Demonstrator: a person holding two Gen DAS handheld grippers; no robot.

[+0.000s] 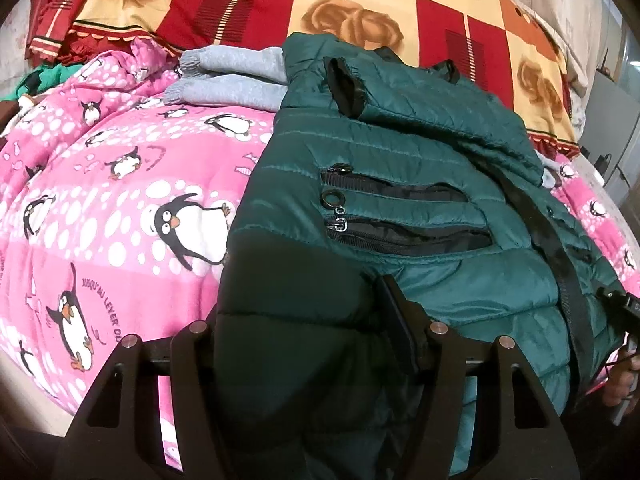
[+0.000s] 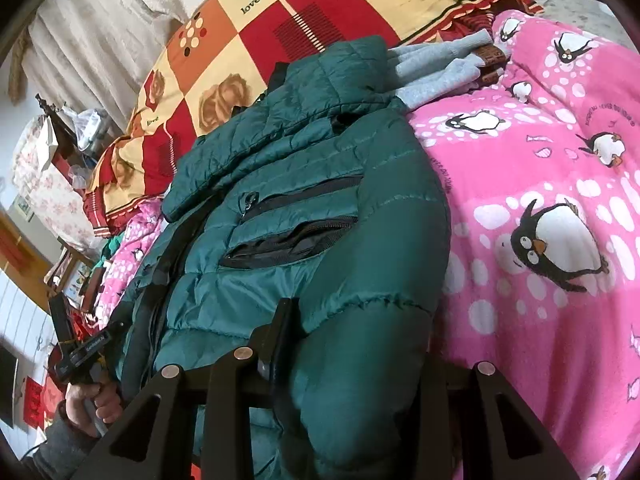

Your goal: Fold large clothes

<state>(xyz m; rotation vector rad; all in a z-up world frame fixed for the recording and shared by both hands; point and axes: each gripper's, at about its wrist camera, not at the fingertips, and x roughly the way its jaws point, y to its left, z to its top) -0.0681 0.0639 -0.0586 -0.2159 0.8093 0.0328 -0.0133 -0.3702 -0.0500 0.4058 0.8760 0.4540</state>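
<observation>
A dark green quilted jacket [image 1: 400, 184] lies on a pink penguin-print quilt [image 1: 100, 208], one sleeve folded across its chest above two black zip pockets. My left gripper [image 1: 296, 344] is shut on the jacket's near hem, with bunched fabric filling the gap between its fingers. In the right wrist view the same jacket [image 2: 304, 208] lies left of centre. My right gripper [image 2: 352, 360] is shut on the jacket's hem too; its right finger is hidden by fabric. Each gripper shows at the other view's edge, hand-held.
Folded grey garments [image 1: 236, 76] lie behind the jacket, also in the right wrist view [image 2: 440, 68]. A red, orange and cream patchwork blanket [image 1: 360, 0] covers the back of the bed. The pink quilt [image 2: 540, 200] stretches wide. Cluttered furniture [image 2: 60, 140] stands beyond the bed.
</observation>
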